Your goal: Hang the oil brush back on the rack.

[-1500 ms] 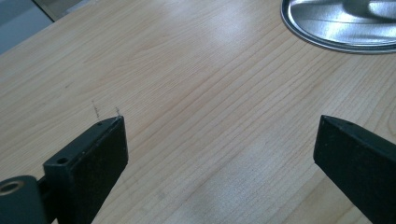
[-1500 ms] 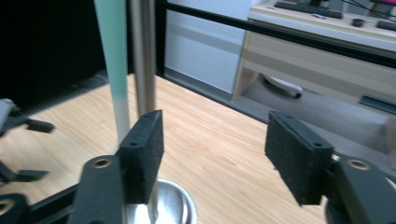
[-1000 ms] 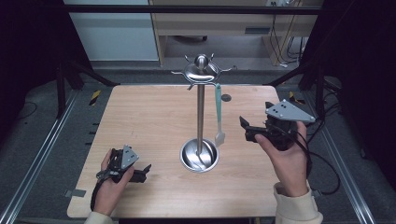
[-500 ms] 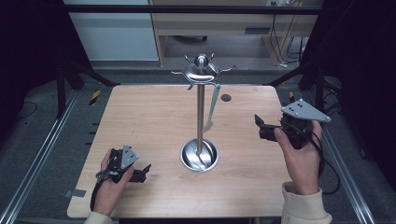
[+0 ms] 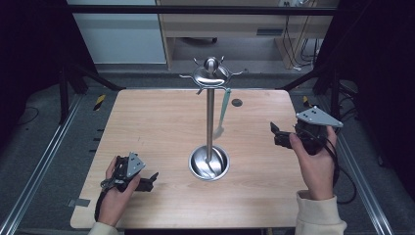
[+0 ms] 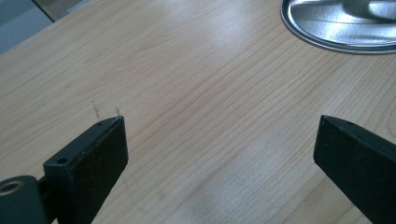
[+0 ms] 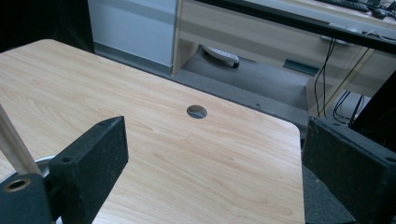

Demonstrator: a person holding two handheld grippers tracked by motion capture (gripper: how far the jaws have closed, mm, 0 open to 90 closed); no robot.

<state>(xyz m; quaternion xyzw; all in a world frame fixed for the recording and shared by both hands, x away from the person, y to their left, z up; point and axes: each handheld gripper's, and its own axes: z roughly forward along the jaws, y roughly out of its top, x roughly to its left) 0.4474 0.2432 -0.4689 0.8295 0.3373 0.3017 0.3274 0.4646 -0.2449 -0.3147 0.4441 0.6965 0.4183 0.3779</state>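
Hanging utensil [image 5: 222,110] on rack [image 5: 210,78]: done; keep right tool [image 5: 275,135] and left tool [image 5: 149,181], both gaping empty, clear of it.

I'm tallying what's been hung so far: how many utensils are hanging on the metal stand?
1: a pale green utensil hangs from a hook on the right side of the stand, beside its pole. The other visible hooks look bare.

The right gripper [image 5: 275,134] has let go of the pale green utensil [image 5: 222,111], pulled back toward the table's right edge, jaws apart, leaving it hanging from the stand [image 5: 210,93].
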